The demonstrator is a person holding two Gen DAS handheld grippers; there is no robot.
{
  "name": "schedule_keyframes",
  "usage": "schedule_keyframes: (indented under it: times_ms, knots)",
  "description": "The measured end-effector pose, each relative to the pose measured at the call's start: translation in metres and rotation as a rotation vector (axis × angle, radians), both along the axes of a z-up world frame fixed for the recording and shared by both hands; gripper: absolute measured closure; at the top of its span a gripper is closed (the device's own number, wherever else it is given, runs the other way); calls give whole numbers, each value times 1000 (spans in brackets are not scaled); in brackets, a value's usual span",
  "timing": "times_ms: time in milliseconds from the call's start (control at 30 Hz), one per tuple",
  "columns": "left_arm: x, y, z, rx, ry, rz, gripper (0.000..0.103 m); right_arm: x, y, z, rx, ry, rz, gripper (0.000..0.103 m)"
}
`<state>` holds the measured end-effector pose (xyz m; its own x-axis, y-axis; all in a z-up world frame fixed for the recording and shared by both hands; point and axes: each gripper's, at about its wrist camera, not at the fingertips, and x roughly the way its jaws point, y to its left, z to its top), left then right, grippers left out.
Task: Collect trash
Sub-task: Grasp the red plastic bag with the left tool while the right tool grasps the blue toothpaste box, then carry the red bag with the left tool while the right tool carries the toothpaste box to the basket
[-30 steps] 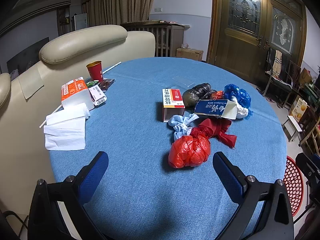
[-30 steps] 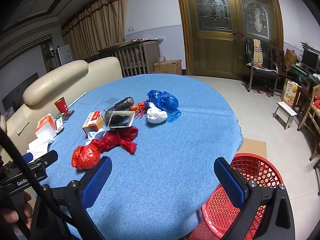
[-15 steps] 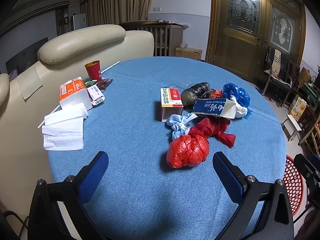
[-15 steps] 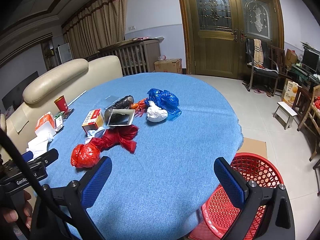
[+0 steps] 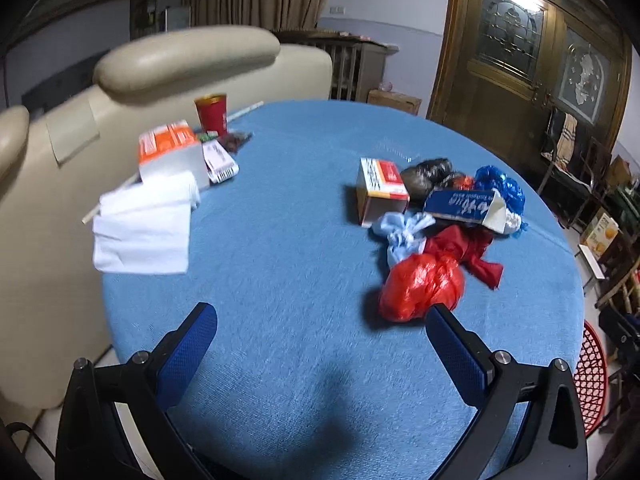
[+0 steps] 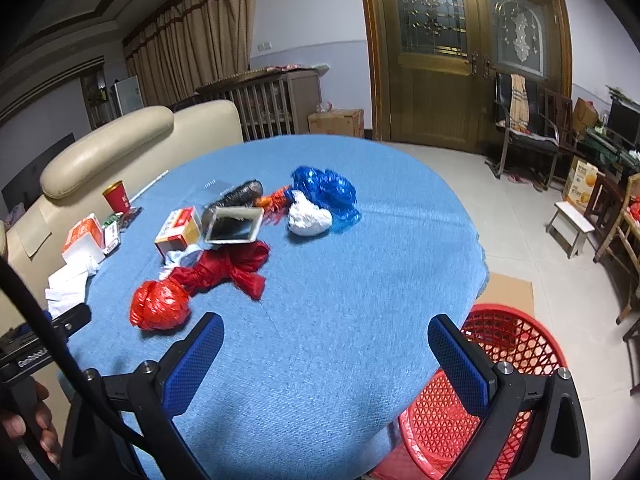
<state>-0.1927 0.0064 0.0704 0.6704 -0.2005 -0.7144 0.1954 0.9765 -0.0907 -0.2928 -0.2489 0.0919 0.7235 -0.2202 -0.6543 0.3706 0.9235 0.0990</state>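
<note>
Left gripper (image 5: 320,340) hovering wide open, empty; red bag bundle (image 5: 422,286) lying on counter (image 5: 280,240) just above its right finger, lower right of frame. Right gripper (image 6: 326,344) gaping, empty, farther off.

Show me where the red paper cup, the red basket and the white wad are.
Red paper cup (image 5: 211,114), left wrist view, on its side wall.
Red basket (image 6: 516,334), right wrist view, on its lattice wall near the rim.
White wad (image 6: 310,220), right wrist view, on its middle.
</note>
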Motion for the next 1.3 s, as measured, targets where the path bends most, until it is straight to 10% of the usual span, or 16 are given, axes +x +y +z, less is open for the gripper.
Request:
schedule_keyframes:
  times_ms: [500,567,1300]
  knots:
    - [50,-90,-30,85,70,-193,0,13,-20,-27,36,67,-23,0]
    - [53,-91,-35,58,90,-217,40,21,-22,-27,39,70,-18,0]
    - [59,-26,-25,10,104,-122,40,211,4,-31,156,119,250,0]
